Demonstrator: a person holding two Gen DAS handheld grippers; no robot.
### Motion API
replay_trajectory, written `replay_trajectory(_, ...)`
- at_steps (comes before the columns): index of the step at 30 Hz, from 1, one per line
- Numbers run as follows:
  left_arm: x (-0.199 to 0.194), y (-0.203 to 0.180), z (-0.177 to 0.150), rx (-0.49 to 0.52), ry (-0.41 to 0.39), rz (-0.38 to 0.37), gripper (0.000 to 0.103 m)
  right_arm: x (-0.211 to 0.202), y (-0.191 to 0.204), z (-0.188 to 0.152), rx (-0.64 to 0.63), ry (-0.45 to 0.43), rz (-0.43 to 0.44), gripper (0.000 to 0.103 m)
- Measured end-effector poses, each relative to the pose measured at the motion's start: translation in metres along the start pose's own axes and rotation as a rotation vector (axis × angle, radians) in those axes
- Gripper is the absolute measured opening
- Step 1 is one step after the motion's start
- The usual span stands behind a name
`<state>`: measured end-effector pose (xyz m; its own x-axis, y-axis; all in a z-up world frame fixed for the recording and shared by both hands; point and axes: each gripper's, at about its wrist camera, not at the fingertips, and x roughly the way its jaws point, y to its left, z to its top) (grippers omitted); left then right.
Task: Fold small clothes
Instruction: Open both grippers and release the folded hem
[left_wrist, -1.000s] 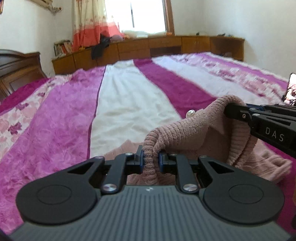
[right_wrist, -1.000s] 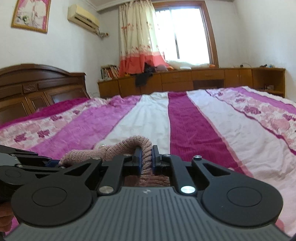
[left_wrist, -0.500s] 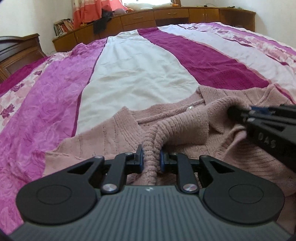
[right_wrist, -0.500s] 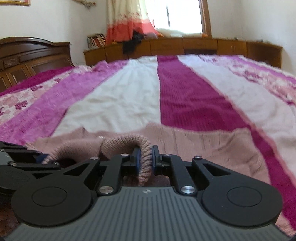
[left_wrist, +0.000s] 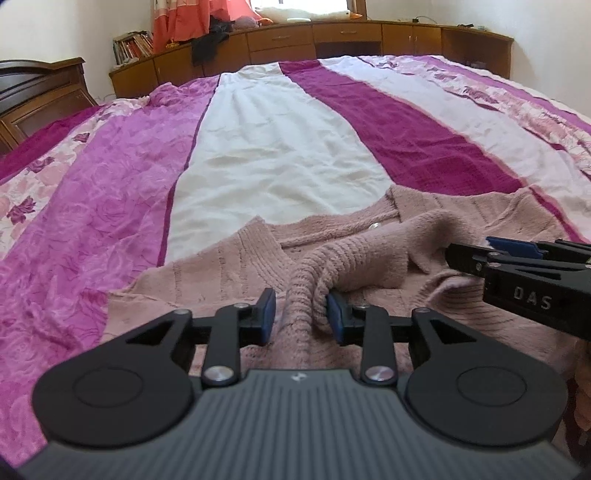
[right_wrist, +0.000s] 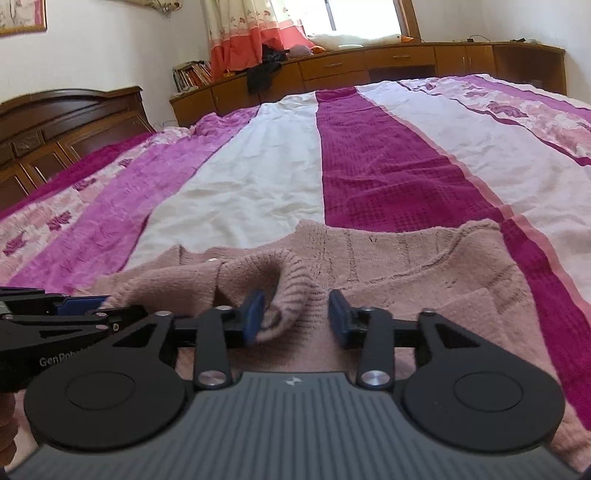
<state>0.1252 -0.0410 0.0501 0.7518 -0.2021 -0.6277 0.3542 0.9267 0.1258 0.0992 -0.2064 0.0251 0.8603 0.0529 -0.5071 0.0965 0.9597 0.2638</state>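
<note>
Striped in magenta, white and floral pink, the bedspread (left_wrist: 280, 155) fills both views, with a wooden headboard (right_wrist: 66, 122) at its left and low cabinets (right_wrist: 369, 70) under the window beyond. Nearest the lens, the left gripper (left_wrist: 301, 312) has its jaws parted, blue pads (left_wrist: 266, 308) standing either side of a ribbed fold without pinching it. The right gripper (right_wrist: 295, 317) is likewise open, a rolled ribbed edge lying against its left pad while the right pad is clear of the cloth. Both tools sit low over the sweater (left_wrist: 229, 266), a dusty-pink knit spread on the near part of the bedspread, straddling the white and dark magenta stripes. Its ribbed hem or cuff is doubled back over the body in a soft hump between the two grippers, and a small pale button (left_wrist: 376, 226) shows on the placket just past that hump. By the look of it the sweater is light, thick and limp: it will sag and stretch when lifted, and a loose fold may slump open once let go. The fuzzy knit should not slip in the pads. Best holds are probably the firm ribbed edges or seams, taken at two spread points, not the loose middle.
</note>
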Motion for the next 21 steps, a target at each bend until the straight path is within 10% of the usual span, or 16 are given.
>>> replay_trajectory(21,-0.07,0.009,-0.025,-0.02,-0.029,0.024,0.033,-0.123,-0.015,-0.026,-0.041,-0.029,-0.006,0.064)
